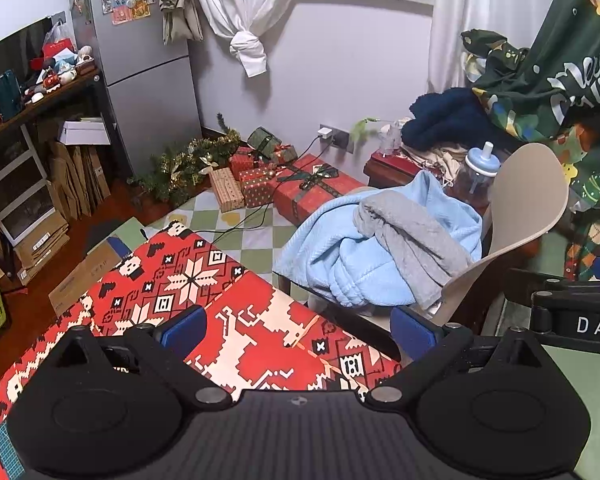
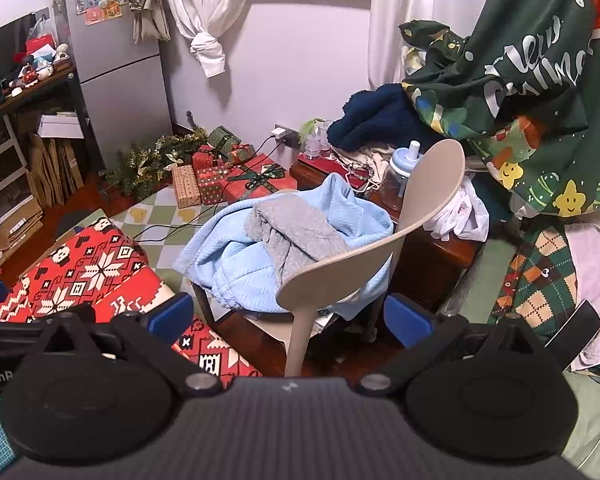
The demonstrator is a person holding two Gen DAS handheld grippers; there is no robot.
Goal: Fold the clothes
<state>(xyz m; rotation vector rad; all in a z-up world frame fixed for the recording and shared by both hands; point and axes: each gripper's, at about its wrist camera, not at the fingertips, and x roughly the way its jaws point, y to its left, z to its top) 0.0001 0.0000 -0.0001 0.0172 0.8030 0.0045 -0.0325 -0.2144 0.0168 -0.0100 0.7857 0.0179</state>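
Clothes sit ahead of both grippers, none in either grip. Left gripper: blue-padded fingers spread wide, released, hovering over the red-and-white snowflake-pattern cloth that covers the table. Right gripper: fingers likewise apart, released, over that table's near right corner, pointed at the beige moulded plastic chair.

Outward: crumpled light-blue knit garment heaped on the chair seat, spilling over the seat's front and left edges; rumpled grey fleece garment lies on top of it, touching, toward the chair back. Neither is folded. No garment on the patterned table.

Step, as a judgement: between garments, both grippers free and facing the pile. Fits either the approach to pick one off the chair, or a pause after setting something down out of frame; can't settle which. If a pickup follows, the grey piece is topmost and needs a pinch on a free edge so the blue one doesn't drag along.

Hidden: chair back blocks the pile's right side in the right wrist view. Garment types unreadable, no sleeves or collars to make out. Table's near edge is cut off by the gripper bodies. Person's hands not visible. Dark navy fluffy fabric on the cluttered side table behind: garment or blanket, unclear.
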